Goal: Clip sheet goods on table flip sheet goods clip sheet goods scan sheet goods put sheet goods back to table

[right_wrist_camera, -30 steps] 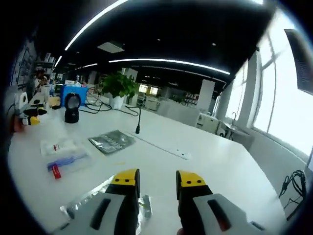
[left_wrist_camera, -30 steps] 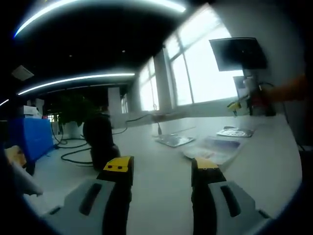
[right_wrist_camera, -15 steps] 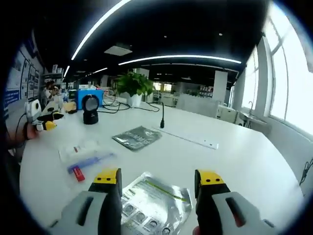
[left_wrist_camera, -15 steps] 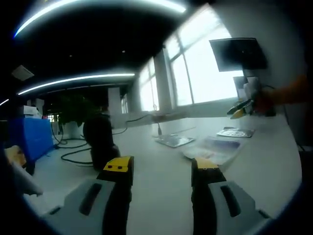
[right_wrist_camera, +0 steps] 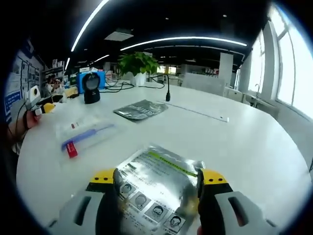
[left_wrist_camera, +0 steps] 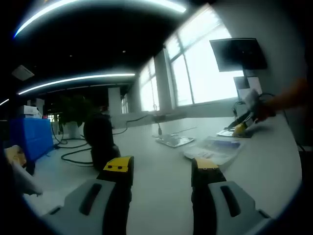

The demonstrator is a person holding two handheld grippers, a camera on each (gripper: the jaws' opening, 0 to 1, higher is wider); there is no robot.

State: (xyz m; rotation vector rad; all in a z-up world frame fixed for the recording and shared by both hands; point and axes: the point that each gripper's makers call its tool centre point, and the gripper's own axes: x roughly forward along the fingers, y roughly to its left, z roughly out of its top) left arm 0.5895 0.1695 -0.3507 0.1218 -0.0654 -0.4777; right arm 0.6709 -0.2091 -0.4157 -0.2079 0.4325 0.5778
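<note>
While flat on the table (right_wrist_camera: pixel 254 147), foil sachet (right_wrist_camera: pixel 156 188) lengthwise between open right hand-held gripper (right_wrist_camera: pixel 159 180) jaws

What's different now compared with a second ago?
The right gripper opened wide and came down over the silver foil packet, which now lies between its jaws, not yet clamped. In the left gripper view it has dipped to the table. The left gripper stayed open and still near the black scanner.

White table (right_wrist_camera: pixel 254 147) bears silver pouches (right_wrist_camera: pixel 156 181) (one clear packet (right_wrist_camera: pixel 85 134)) and scanner (right_wrist_camera: pixel 91 87).
</note>
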